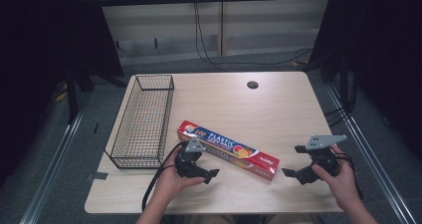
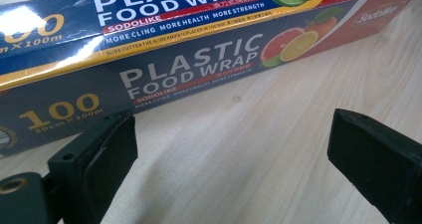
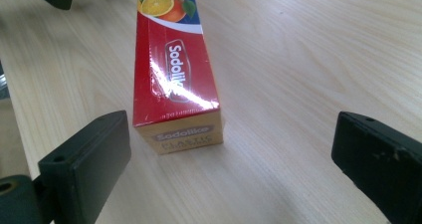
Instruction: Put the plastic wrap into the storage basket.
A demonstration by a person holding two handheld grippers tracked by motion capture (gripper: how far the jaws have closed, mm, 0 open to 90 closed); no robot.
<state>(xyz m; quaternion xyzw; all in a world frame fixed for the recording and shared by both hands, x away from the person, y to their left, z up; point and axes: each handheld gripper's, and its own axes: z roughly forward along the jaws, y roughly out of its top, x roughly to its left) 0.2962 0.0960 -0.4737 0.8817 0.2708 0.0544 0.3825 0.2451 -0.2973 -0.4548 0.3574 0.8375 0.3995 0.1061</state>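
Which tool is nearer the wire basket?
Left. The left tool sits just right of the wire basket, near its front corner; the right tool is across the table, beyond the box.

The table (image 1: 298,104) is viewed from above and in front. The plastic food wrap box (image 1: 228,150) is seen close-up, side-on in the left gripper view (image 2: 199,50) and end-on in the right gripper view (image 3: 174,84).

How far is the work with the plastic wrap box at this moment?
Nothing looks finished yet: the plastic wrap box lies flat on the table, outside the wire basket. In hand: the left gripper stands open beside the box's long side, and the right gripper stands open facing its end; neither touches it. Left: closing on the box, lifting it and probably moving it to the basket.
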